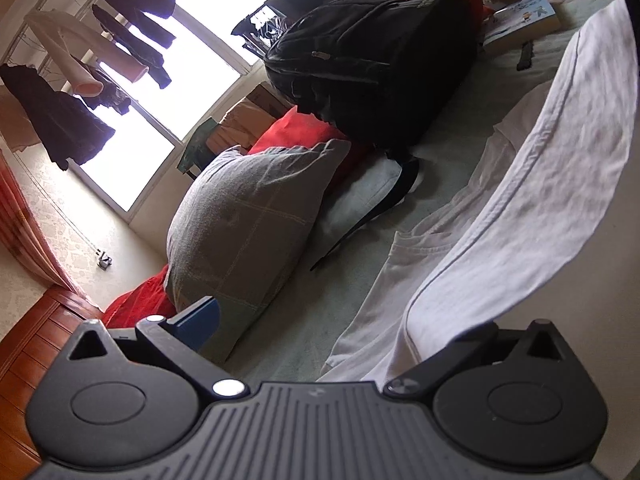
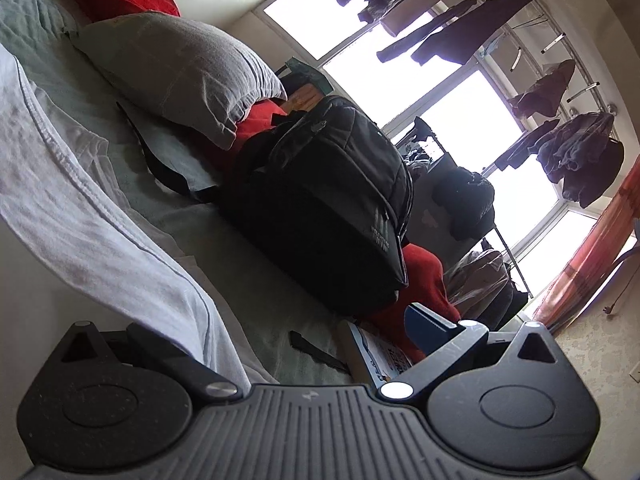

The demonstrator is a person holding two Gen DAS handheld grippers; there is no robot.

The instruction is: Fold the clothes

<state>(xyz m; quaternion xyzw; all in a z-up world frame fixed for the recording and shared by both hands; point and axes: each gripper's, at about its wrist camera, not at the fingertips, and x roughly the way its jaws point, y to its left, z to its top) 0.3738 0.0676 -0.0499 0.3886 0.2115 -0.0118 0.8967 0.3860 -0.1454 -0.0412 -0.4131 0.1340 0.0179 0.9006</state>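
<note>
A white garment [image 1: 532, 216] stretches from the bed up across the right side of the left wrist view, and across the left side of the right wrist view [image 2: 80, 208]. It drapes over one finger of each gripper, so each seems to hold a hem, lifted and taut between them. My left gripper [image 1: 340, 320] stands wide; its blue left fingertip [image 1: 200, 320] is bare, the right one is under cloth. My right gripper [image 2: 288, 320] stands wide too; its blue right fingertip [image 2: 424, 326] is bare, the left one is hidden by cloth.
On the pale green bed [image 1: 304, 312] lie a grey pillow [image 1: 248, 224], a black backpack [image 1: 368, 68], red bedding [image 1: 304, 128], a book [image 1: 520, 20] and a dark strap [image 2: 316, 350]. Clothes hang by the bright window [image 2: 440, 92].
</note>
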